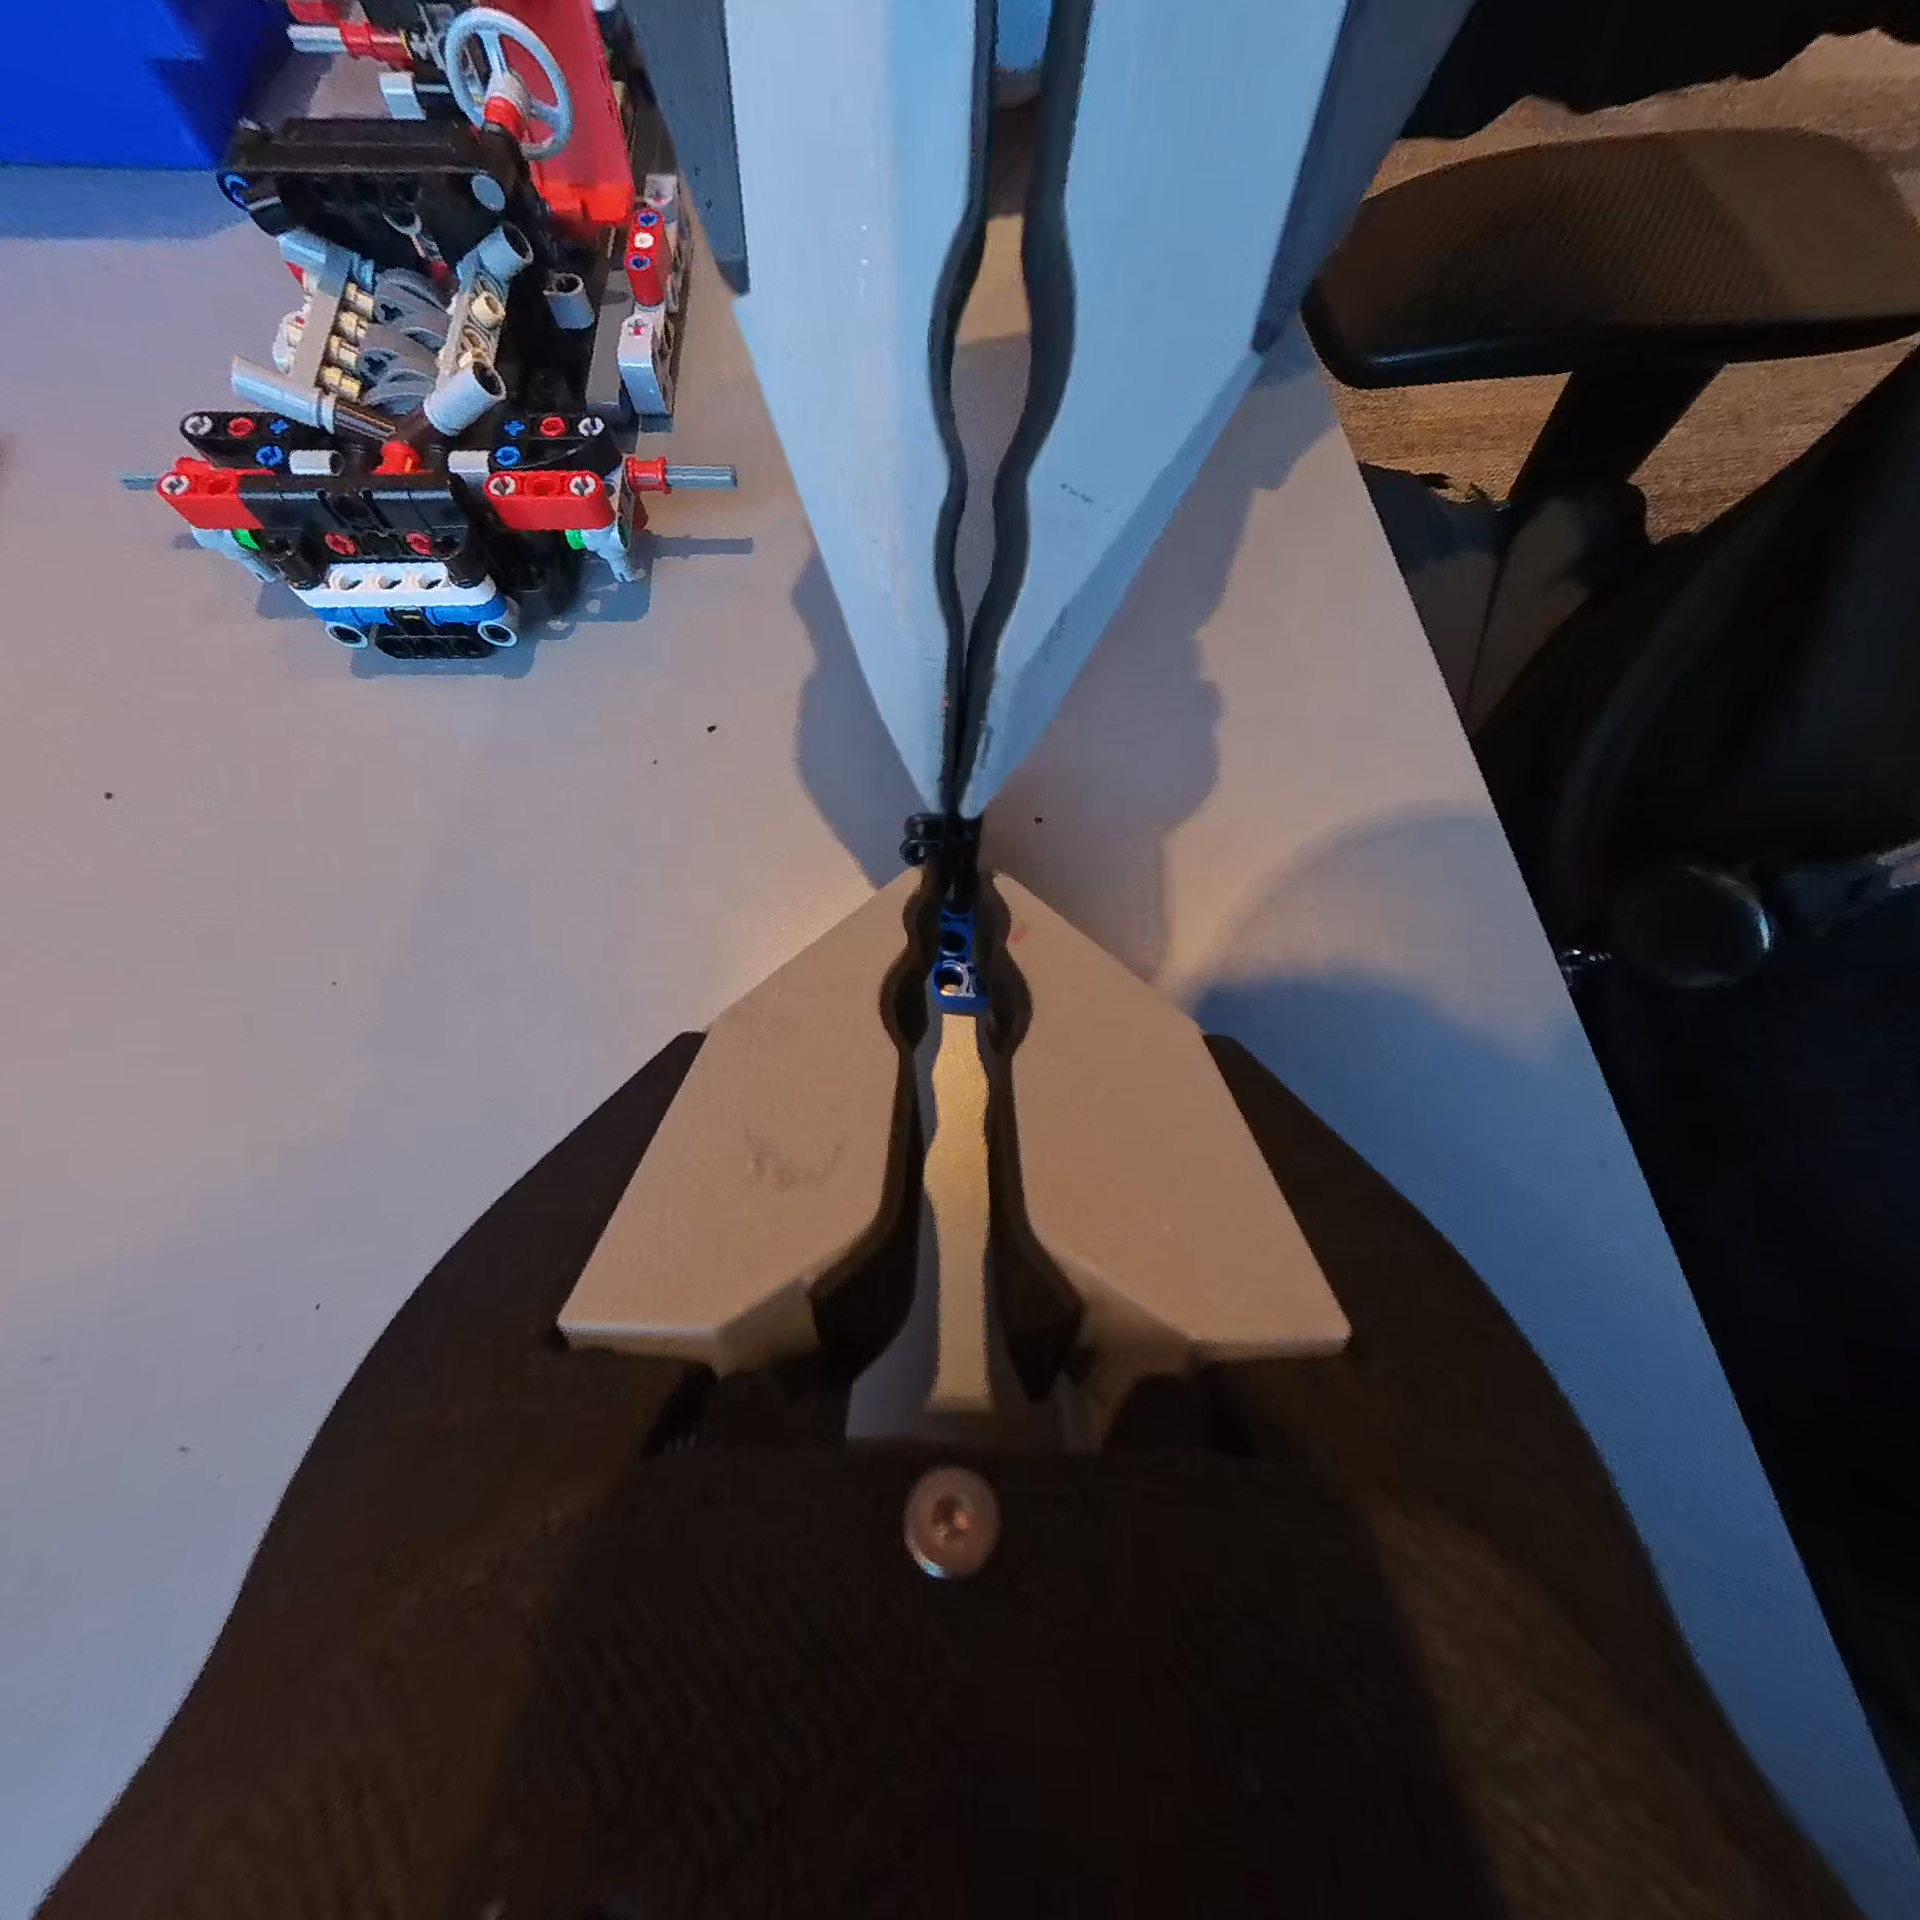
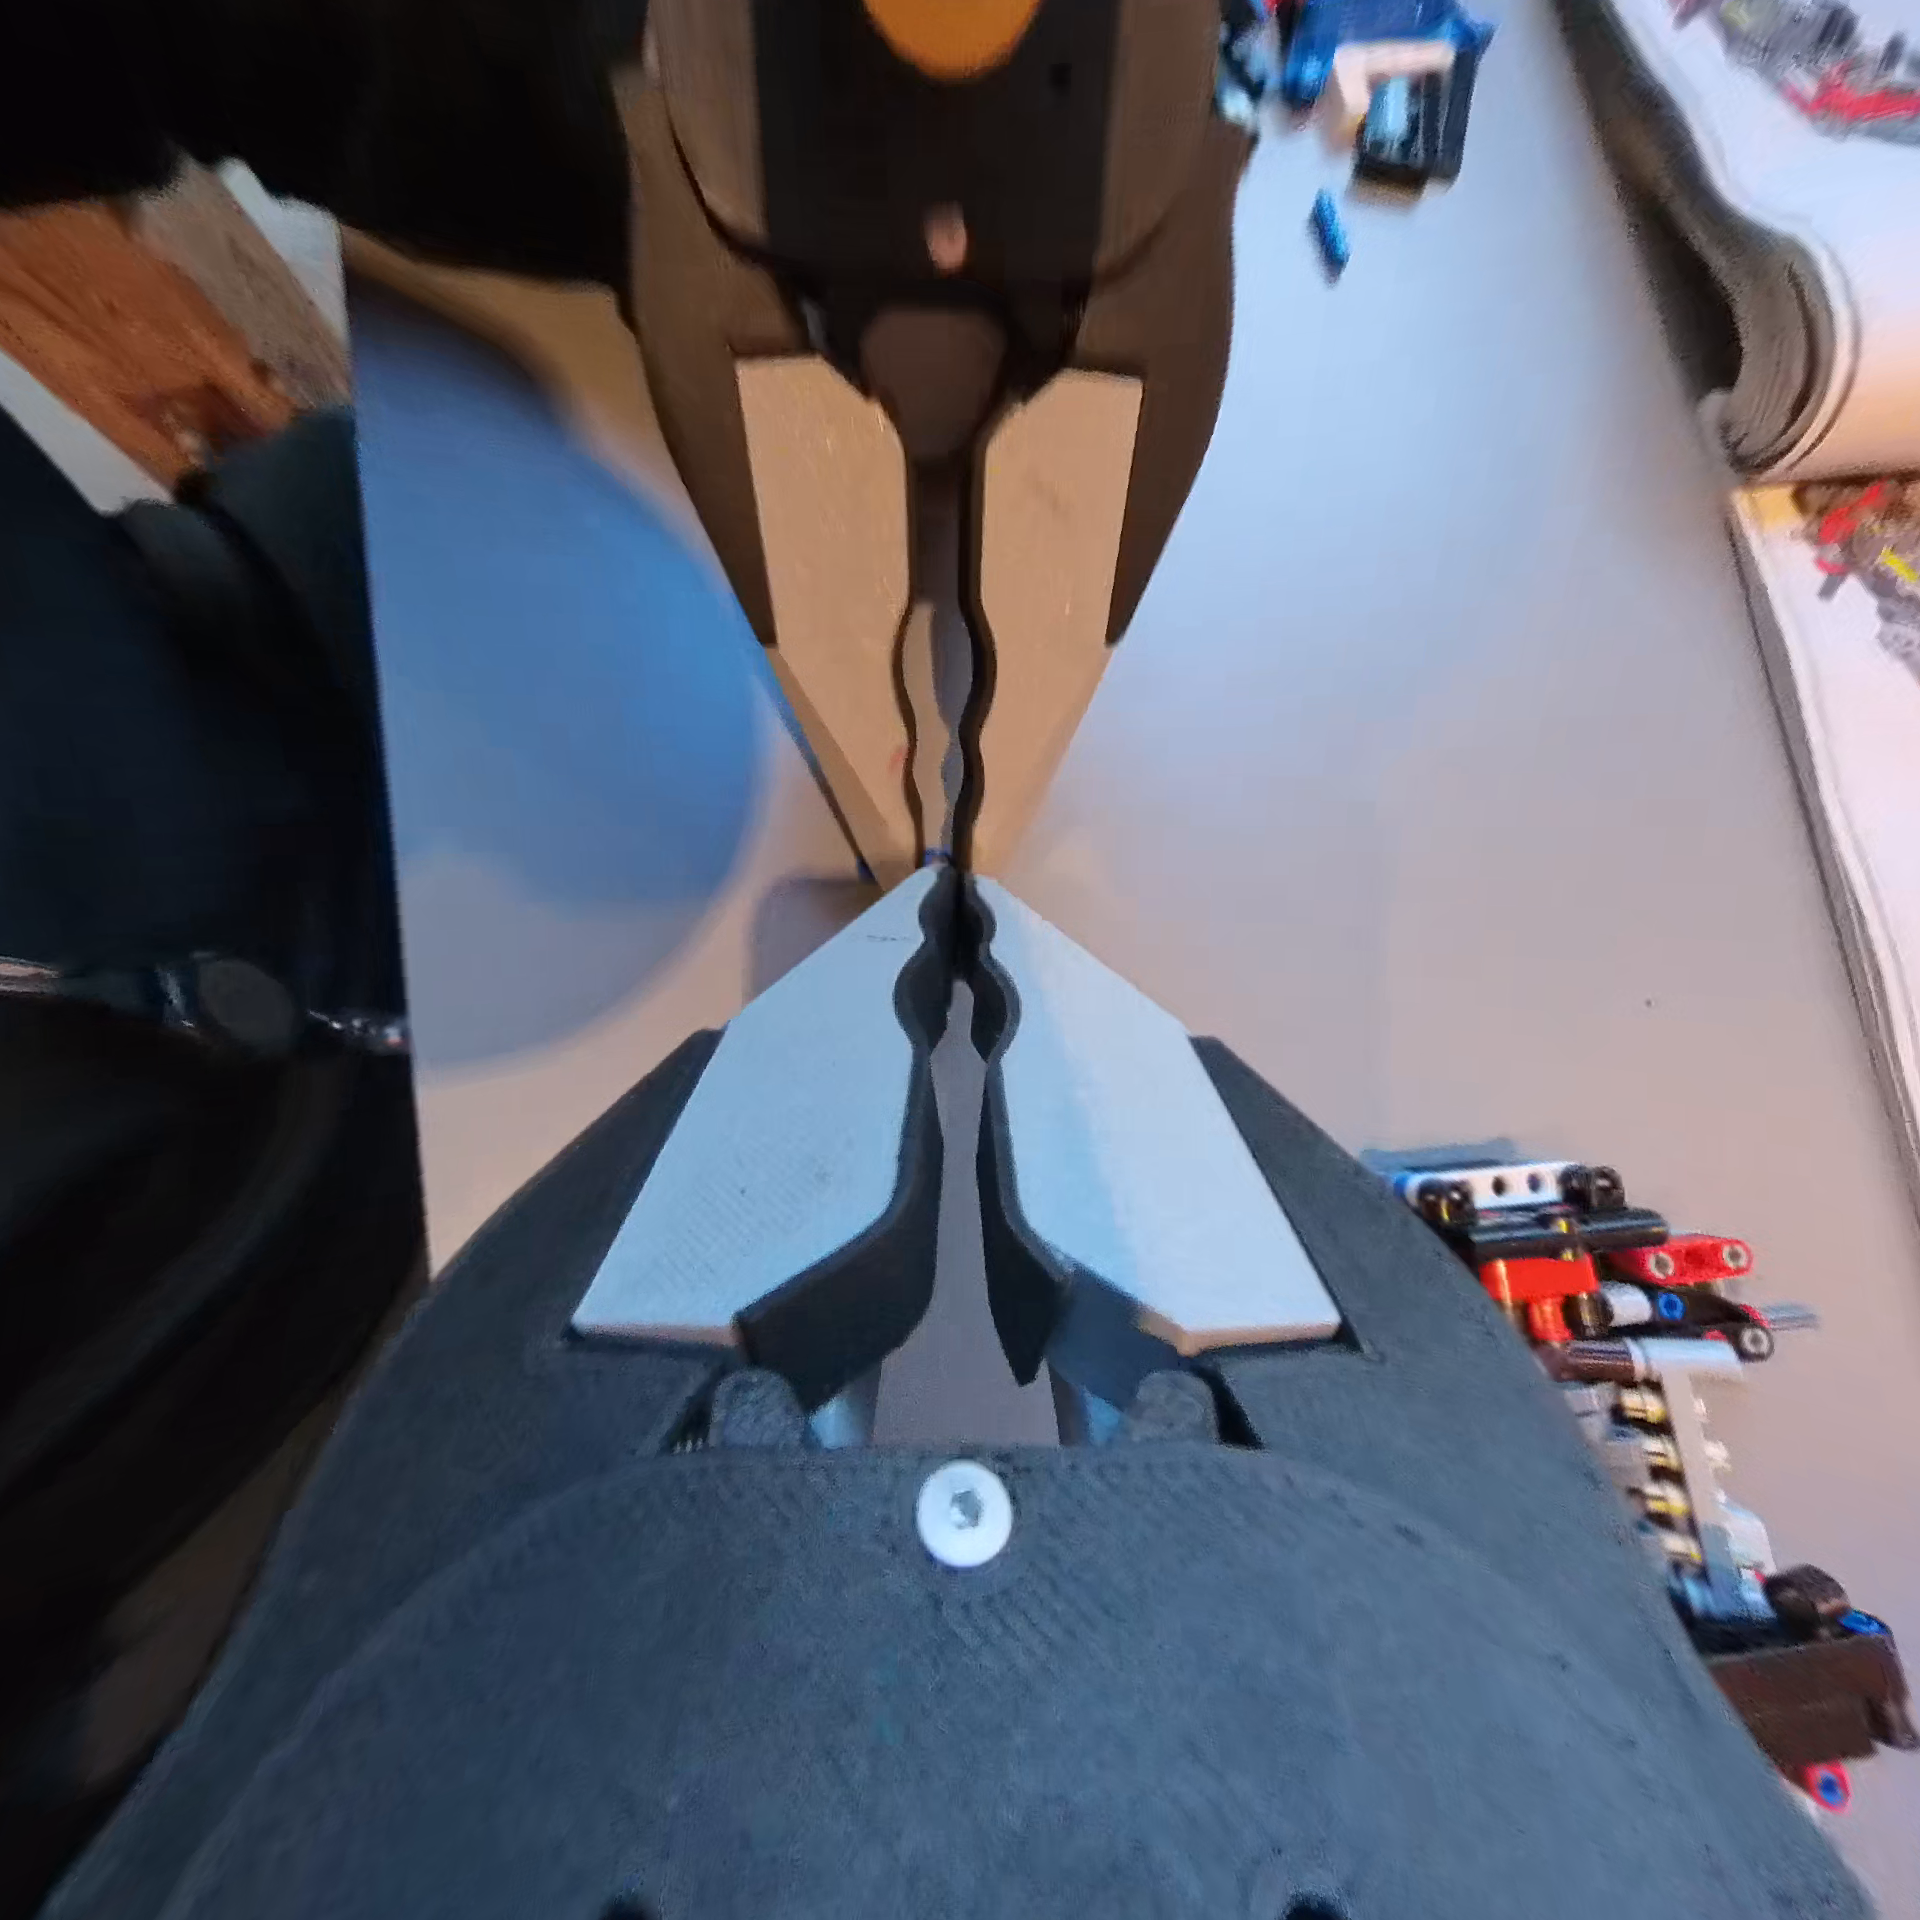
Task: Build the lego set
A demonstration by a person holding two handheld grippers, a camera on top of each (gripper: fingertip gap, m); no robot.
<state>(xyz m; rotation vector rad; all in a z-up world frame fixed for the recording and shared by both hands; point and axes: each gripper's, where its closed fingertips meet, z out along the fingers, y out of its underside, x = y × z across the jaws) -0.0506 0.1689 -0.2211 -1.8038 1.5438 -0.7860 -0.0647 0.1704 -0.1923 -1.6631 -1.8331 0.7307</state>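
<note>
My left gripper (image 1: 954, 896) is shut on a small blue beam with holes (image 1: 954, 951), held above the grey table (image 1: 416, 1039). My right gripper (image 1: 951, 795) comes in from the far side, tip to tip with the left. It is shut on a small black connector (image 1: 935, 834) that touches the blue beam's end. In the right wrist view my right gripper (image 2: 954, 891) is shut and meets the left gripper (image 2: 940, 850), where a sliver of blue shows. The partly built lego vehicle (image 1: 416, 416) stands at the back left and also shows in the right wrist view (image 2: 1662, 1351).
A blue bin (image 1: 104, 83) stands behind the model. The table edge (image 1: 1455, 675) runs diagonally on the right, with a dark office chair (image 1: 1662, 416) beyond it. An instruction booklet (image 2: 1849, 727), a loose blue piece (image 2: 1330, 234) and a blue sub-assembly (image 2: 1392, 94) lie farther off.
</note>
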